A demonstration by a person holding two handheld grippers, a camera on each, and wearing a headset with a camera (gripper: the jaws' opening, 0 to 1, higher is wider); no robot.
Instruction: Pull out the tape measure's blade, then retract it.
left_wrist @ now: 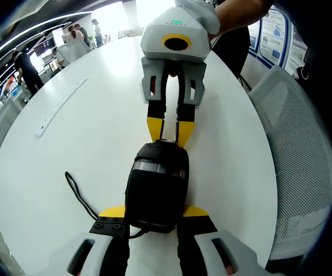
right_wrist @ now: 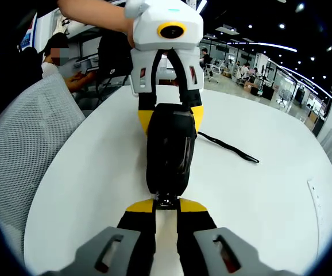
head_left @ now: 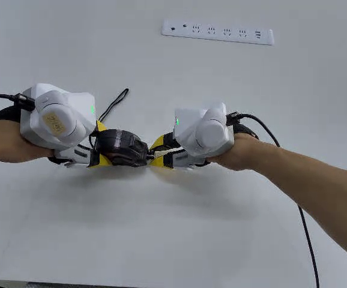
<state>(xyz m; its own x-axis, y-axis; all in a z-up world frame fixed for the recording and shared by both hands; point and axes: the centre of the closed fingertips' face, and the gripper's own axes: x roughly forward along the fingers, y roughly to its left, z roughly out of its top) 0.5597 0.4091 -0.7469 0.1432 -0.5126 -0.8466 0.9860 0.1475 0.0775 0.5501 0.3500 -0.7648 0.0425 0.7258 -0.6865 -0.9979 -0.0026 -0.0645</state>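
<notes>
My left gripper (left_wrist: pixel 155 211) is clamped across the black tape measure (left_wrist: pixel 157 184) over the white table (head_left: pixel 173 228). My right gripper (right_wrist: pixel 166 207) faces it, jaws pinched on the blade hook (right_wrist: pixel 165 200) at its mouth.

Left tool (head_left: pixel 103 144) and right tool (head_left: pixel 158 152) face each other, both seemingly clamped.

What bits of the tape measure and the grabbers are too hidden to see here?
- Blade: in the head view, the right gripper crowds the mouth of the tape measure, so it is unclear if any blade is out.
- Grip: in the right gripper view, the end hook sits between the jaws; pinched or not, unclear.
- Wrist strap: in the head view, its near end runs behind the left gripper.
- Power strip: in the head view, its markings are too small to read.
</notes>
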